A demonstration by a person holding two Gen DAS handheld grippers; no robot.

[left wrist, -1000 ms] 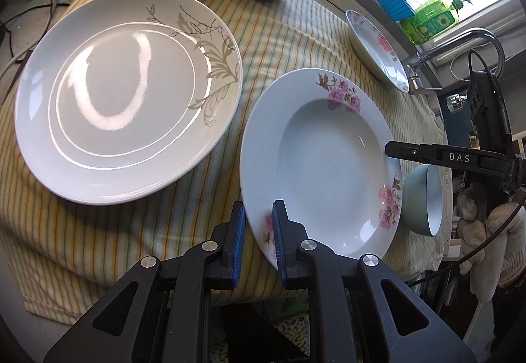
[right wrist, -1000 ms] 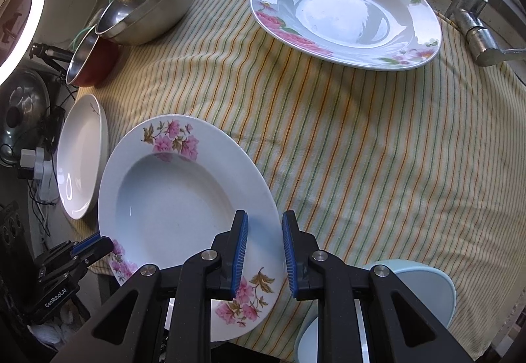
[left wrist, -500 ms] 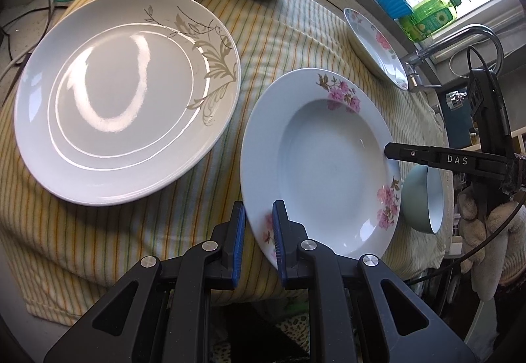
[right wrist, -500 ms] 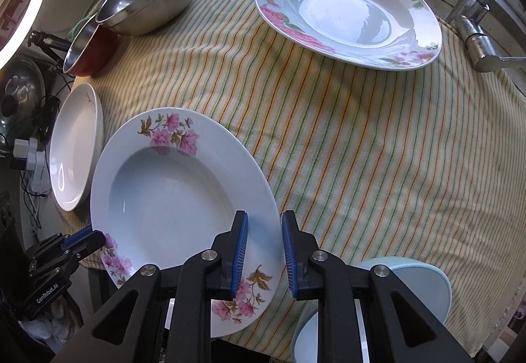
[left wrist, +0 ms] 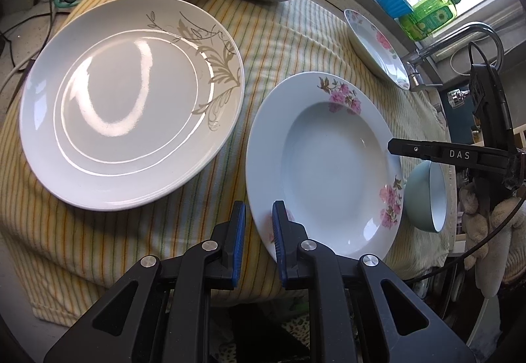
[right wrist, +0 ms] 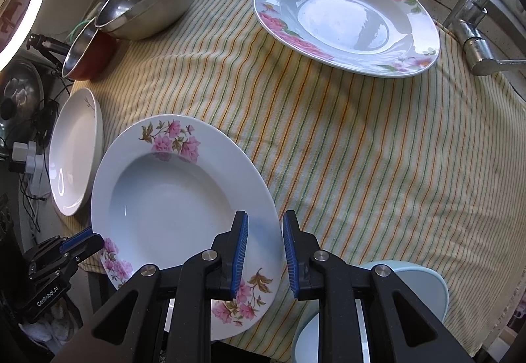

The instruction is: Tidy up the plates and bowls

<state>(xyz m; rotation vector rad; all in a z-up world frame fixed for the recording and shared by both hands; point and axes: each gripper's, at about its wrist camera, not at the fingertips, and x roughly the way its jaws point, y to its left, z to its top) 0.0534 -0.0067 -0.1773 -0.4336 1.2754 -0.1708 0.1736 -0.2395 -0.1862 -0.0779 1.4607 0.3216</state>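
Deep floral plate (left wrist: pixel 328 166) at near edge of striped cloth (right wrist: pixel 361 166), overhanging. Left gripper (left wrist: pixel 258 225) pinching its near-left rim; right gripper (right wrist: pixel 264 246) straddling opposite rim, jaws nearly together, grip uncertain. Risk: uneven lift tilts plate, rim slips, strikes blue bowl (right wrist: pixel 420 284) just beside.

"DAS" stands on the right hand-held gripper (left wrist: pixel 394 146); "GenRobot.AI" on the left hand-held gripper (right wrist: pixel 90 239).

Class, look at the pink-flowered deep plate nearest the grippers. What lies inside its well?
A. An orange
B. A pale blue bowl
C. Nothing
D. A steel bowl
C: the well of the pink-flowered deep plate shows only bare glaze, and the pale blue bowl sits beside it on the cloth.
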